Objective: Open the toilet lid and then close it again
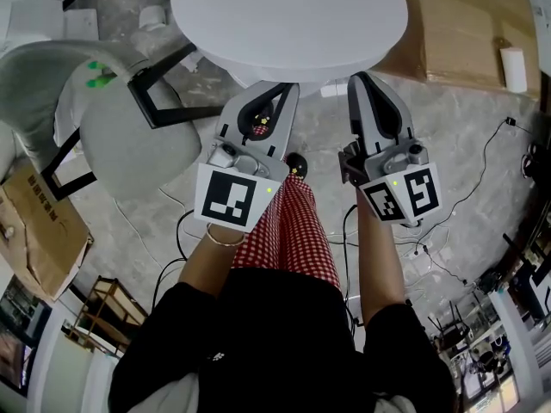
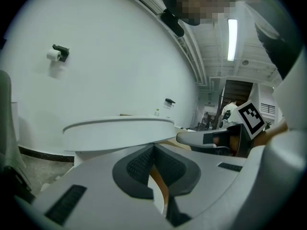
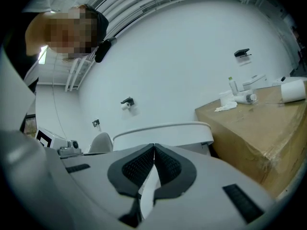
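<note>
The white toilet lid (image 1: pixel 288 15) is down, a flat oval at the top of the head view. Both grippers sit just short of its front edge without touching it. My left gripper (image 1: pixel 277 89) points at the rim from below, jaws pressed together with nothing between them. My right gripper (image 1: pixel 362 80) stands beside it, also shut and empty. The left gripper view has the lid (image 2: pixel 120 128) level just beyond the closed left gripper (image 2: pixel 153 147). The right gripper view has the lid (image 3: pixel 163 131) behind the closed right gripper (image 3: pixel 154 147).
A grey chair (image 1: pixel 120 119) with a black frame stands left of the toilet. A large cardboard box (image 1: pixel 465 24) carrying a paper roll (image 1: pixel 514 69) is at the right. Another carton (image 1: pixel 34 231) lies at the left. Cables (image 1: pixel 448 265) run over the stone floor.
</note>
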A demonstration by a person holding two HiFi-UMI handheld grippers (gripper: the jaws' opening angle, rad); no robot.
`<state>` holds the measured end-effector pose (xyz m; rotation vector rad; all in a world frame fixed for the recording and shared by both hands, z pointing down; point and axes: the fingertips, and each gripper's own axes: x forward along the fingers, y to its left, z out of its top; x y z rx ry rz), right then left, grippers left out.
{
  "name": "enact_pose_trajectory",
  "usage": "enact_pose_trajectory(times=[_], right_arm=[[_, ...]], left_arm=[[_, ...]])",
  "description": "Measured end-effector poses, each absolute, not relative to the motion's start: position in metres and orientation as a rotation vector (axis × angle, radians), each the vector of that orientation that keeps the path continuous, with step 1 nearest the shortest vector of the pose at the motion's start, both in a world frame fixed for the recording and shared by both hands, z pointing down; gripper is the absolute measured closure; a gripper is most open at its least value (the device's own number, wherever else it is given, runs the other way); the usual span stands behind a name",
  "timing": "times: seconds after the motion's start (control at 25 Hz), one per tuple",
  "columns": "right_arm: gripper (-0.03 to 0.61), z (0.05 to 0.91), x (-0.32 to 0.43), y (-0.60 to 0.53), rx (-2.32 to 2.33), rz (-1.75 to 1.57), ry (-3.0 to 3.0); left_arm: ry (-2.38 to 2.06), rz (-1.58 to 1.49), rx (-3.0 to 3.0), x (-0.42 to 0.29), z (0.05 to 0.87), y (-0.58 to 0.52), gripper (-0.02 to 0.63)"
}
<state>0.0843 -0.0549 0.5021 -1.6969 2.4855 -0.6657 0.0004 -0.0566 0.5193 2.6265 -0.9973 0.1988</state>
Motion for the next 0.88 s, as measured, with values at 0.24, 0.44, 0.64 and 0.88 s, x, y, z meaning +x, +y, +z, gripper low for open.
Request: enact_pose_trajectory(times=[0.24, 0.44, 0.64, 0.88], right_arm=[[0.558, 0.493, 0.084, -0.06, -1.691, -0.631, 2.489], [0.558, 0.486, 0.084, -0.064, -1.676, -0.626, 2.496], [0.558, 0.477, 0.085, -0.072, -1.657, -0.628, 2.481], [0.558, 0.467, 0.085, -0.081, -1.672, -0.574, 2.544]], left_arm=[[-1.038, 0.185, 2.641, -0.006, 0.508, -0.059, 0.61], [-1.098, 0.234, 2.67, -0.011, 0.5, -0.063, 0.609], [-1.149, 0.256, 2.671, -0.013, 0.489, -0.071, 0.61], [-1.188, 0.226, 2.631, -0.014, 0.48, -0.079, 0.61]])
